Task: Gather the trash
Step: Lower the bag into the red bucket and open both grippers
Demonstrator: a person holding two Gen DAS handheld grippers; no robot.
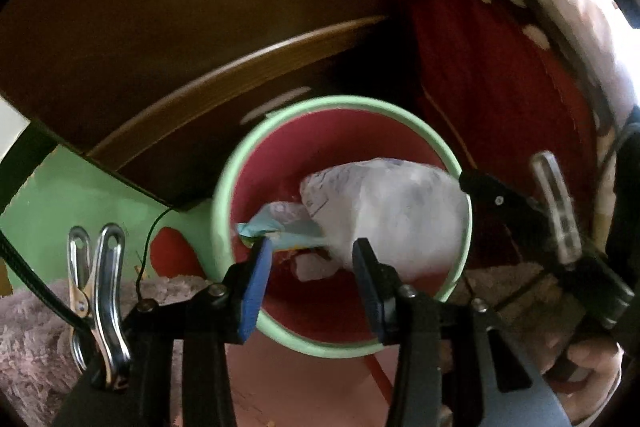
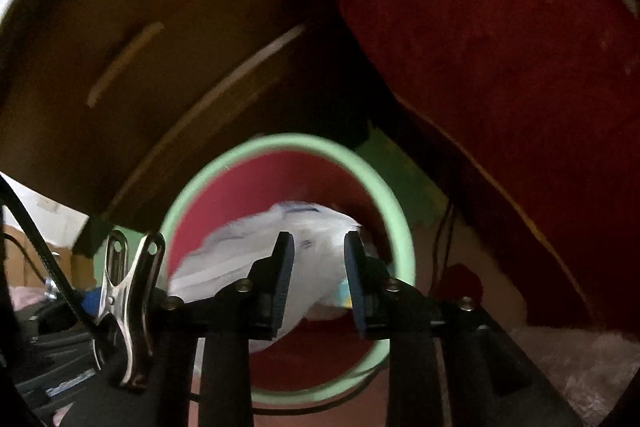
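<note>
A round bin with a pale green rim [image 1: 228, 187] and a red inside stands on the floor below both grippers. Inside lie a crumpled white plastic bag [image 1: 400, 203] and a light blue wrapper [image 1: 280, 227]. My left gripper [image 1: 312, 247] hangs open over the bin, and the blue wrapper's end lies at the tip of its left finger. From the right, a black finger [image 1: 486, 189] of the other gripper reaches the bag's edge. In the right wrist view the right gripper [image 2: 318, 247] is open over the green rim [image 2: 180, 203]. The white bag [image 2: 240, 247] lies below, unpinched.
A brown wooden cabinet [image 1: 160, 27] with slotted drawer fronts stands behind the bin. Dark red cloth [image 1: 500, 75] hangs to the right. A fuzzy pinkish rug [image 1: 32, 339] lies at the lower left. A person's hand [image 1: 592, 359] holds the right gripper's handle.
</note>
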